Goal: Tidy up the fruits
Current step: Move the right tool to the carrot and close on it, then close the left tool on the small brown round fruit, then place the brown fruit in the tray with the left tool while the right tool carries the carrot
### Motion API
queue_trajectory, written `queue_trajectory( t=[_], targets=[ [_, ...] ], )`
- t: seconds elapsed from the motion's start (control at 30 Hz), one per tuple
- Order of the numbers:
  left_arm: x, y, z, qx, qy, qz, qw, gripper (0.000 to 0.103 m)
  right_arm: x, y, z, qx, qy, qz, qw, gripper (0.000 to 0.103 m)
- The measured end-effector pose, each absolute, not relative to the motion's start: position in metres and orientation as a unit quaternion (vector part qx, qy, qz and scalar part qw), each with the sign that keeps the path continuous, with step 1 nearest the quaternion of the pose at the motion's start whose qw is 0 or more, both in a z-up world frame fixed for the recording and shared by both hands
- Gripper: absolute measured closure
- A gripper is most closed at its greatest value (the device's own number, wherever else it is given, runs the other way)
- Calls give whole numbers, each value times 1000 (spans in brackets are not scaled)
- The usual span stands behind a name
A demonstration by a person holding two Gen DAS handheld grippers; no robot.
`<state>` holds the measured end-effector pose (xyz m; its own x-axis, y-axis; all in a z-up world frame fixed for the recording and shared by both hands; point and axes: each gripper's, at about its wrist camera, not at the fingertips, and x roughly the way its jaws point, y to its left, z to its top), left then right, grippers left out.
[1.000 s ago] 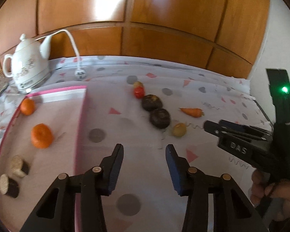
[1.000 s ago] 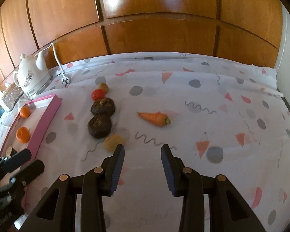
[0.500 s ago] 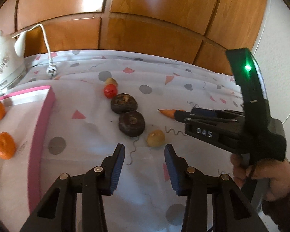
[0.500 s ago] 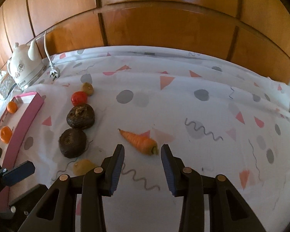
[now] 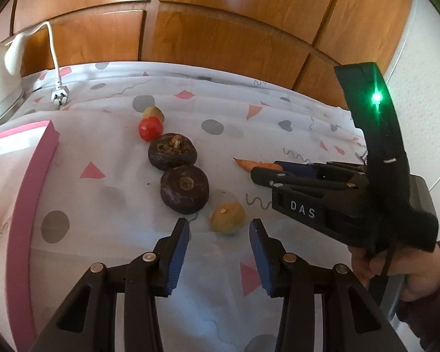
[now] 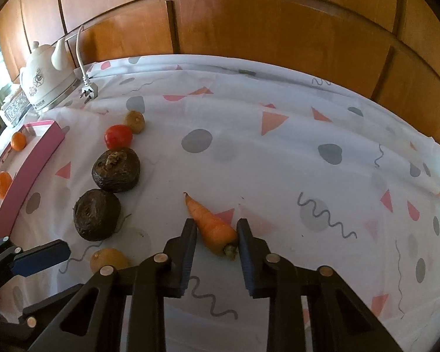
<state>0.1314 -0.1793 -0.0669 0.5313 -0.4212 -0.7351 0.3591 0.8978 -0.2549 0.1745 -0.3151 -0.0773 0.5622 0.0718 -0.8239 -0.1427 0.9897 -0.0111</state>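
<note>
Because the carrot (image 6: 212, 226) is firm, light and tapered with a smooth skin, it will likely take a solid squeeze without bruising, and the thick end near the stem is the best place to pinch, since the narrow tip could slide out. It lies on the patterned cloth (image 6: 278, 158) with that thick end between the fingers of the right gripper (image 6: 216, 228), which stand apart on either side, not yet clamped; its tip points forward and to the left beyond them. The left gripper (image 5: 219, 230) is also spread wide, and a small yellow-brown fruit (image 5: 227, 216) sits just ahead of the gap, slightly toward its right finger, untouched. Two dark round roots (image 5: 184, 189) lie farther ahead and left.
</note>
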Motion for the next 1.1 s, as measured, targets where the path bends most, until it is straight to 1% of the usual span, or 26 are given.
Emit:
queue_trajectory(
  t=[0.17,0.23,0.37,0.4,0.43,0.8,1.1],
  targets=[
    [136,-185,-71,-30,431,-218,875,61,172,-320,-77,-24,463,57,884,75],
    [138,-188,-73,-25,433,-217,875,67,171,-321,-77,-18,464,55,884,75],
    [139,-196,-78,-16,436,-219,873,70,170,-322,-76,-11,462,54,885,75],
    [139,-198,-79,-14,436,-220,872,76,170,-322,-76,-9,462,54,885,75],
    [138,-201,-79,-10,435,-221,873,77,171,-321,-76,-10,462,53,885,75],
    [123,-182,-64,-8,433,-222,874,78,152,-316,-65,6,454,51,890,75],
    [108,-137,-44,-20,425,-177,888,78,116,-292,-68,10,465,57,883,75]
  ],
)
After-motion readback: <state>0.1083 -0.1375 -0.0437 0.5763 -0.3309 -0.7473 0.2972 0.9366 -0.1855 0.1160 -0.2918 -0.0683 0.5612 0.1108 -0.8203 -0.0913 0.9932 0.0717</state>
